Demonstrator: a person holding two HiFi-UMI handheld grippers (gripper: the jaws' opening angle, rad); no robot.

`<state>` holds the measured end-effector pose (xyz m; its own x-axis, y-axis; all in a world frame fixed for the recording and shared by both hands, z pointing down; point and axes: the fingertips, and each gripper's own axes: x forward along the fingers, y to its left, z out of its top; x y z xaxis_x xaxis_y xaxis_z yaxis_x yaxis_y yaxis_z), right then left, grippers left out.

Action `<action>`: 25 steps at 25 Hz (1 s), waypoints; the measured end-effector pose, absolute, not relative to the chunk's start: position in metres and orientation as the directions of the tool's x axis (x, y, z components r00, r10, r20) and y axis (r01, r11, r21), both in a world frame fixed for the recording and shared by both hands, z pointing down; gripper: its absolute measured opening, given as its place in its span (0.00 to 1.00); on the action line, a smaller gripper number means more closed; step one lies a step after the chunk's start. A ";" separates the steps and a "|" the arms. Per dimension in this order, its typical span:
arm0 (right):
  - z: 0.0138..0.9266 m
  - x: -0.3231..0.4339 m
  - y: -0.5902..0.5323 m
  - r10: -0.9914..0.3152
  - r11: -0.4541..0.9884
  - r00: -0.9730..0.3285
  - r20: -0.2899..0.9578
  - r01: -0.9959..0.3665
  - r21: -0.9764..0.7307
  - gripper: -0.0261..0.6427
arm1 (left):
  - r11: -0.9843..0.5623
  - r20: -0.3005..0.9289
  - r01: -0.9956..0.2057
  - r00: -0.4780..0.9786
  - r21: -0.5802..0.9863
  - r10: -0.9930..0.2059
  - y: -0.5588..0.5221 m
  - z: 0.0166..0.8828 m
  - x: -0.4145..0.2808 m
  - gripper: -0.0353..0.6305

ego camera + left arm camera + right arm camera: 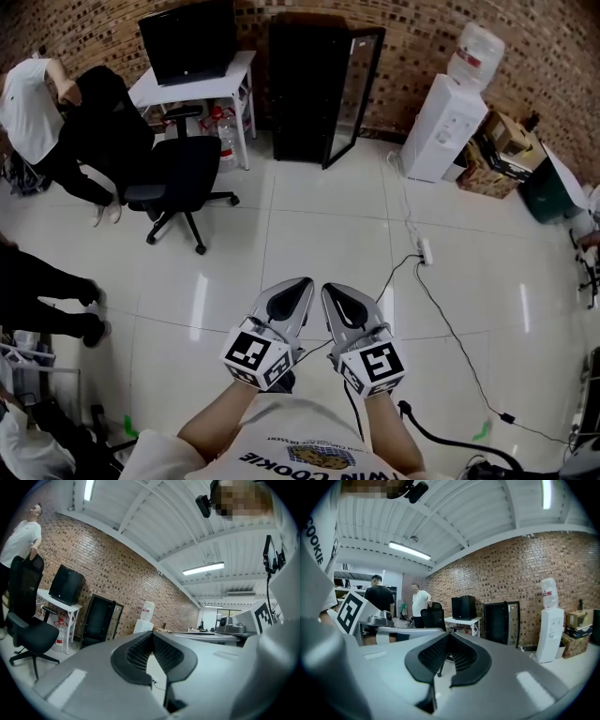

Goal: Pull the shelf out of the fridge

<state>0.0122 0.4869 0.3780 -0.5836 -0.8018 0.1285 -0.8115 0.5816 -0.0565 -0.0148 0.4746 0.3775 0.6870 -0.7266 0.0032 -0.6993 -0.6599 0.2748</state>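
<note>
- A brown brick wall (412, 37) closes the room at 12 o'clock
- Glossy white floor tiles (309, 234) fill the middle and mirror the lamps
- A white worktop (192, 89) at 11 o'clock carries a dark monitor (187, 42)
- A black office chair (178, 169) stands at 10 o'clock
- A white water dispenser (450, 122) stands at 2 o'clock, with cardboard boxes (502, 150) beside it
- A power strip (426, 250) lies on the floor at 3 o'clock, and a black cable (450, 328) runs from it towards 4 o'clock
- A white ribbed ceiling (487, 517) bears a lit tube lamp (410, 550)

We see our right gripper (449, 634) with its fingers (424, 656) closed tip to tip, nothing between them. Beyond, the black fridge (501, 623) stands against the brick wall (511, 569), door open, between a white table (461, 619) and a water dispenser (548, 625).
</note>
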 end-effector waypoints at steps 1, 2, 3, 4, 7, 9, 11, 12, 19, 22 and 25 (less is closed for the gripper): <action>0.378 0.007 0.480 -0.800 0.583 -0.585 0.135 -0.811 -0.055 0.04 | -0.660 -0.003 -0.697 0.687 0.280 -0.727 0.467 0.377 -0.020 0.06; 0.378 0.001 0.473 -0.798 0.585 -0.586 0.141 -0.809 -0.052 0.04 | -0.658 -0.009 -0.696 0.685 0.286 -0.728 0.459 0.376 -0.026 0.06; 0.377 -0.005 0.466 -0.795 0.588 -0.588 0.147 -0.807 -0.048 0.05 | -0.656 -0.016 -0.695 0.683 0.293 -0.731 0.452 0.375 -0.032 0.06; 0.375 -0.010 0.459 -0.792 0.592 -0.591 0.152 -0.804 -0.043 0.05 | -0.652 -0.025 -0.696 0.678 0.301 -0.735 0.445 0.373 -0.038 0.06; 0.367 -0.024 0.440 -0.781 0.609 -0.604 0.161 -0.793 -0.019 0.05 | -0.637 -0.049 -0.699 0.660 0.324 -0.749 0.427 0.364 -0.052 0.06; 0.365 -0.035 0.428 -0.774 0.619 -0.611 0.165 -0.785 -0.006 0.05 | -0.631 -0.061 -0.703 0.651 0.326 -0.757 0.416 0.361 -0.063 0.06; 0.365 -0.048 0.417 -0.768 0.627 -0.619 0.167 -0.779 0.000 0.05 | -0.629 -0.071 -0.705 0.645 0.328 -0.761 0.405 0.363 -0.075 0.06; 0.365 -0.054 0.412 -0.765 0.631 -0.623 0.166 -0.775 -0.001 0.05 | -0.627 -0.073 -0.706 0.643 0.328 -0.762 0.400 0.363 -0.082 0.06; 0.356 -0.080 0.380 -0.755 0.648 -0.643 0.126 -0.762 -0.007 0.04 | -0.621 -0.085 -0.727 0.627 0.293 -0.774 0.372 0.348 -0.108 0.06; 0.352 -0.091 0.367 -0.753 0.653 -0.649 0.109 -0.757 0.005 0.04 | -0.624 -0.087 -0.728 0.629 0.282 -0.773 0.362 0.348 -0.115 0.06; 0.351 -0.098 0.357 -0.753 0.654 -0.651 0.096 -0.756 0.007 0.05 | -0.631 -0.091 -0.727 0.633 0.273 -0.769 0.352 0.348 -0.119 0.06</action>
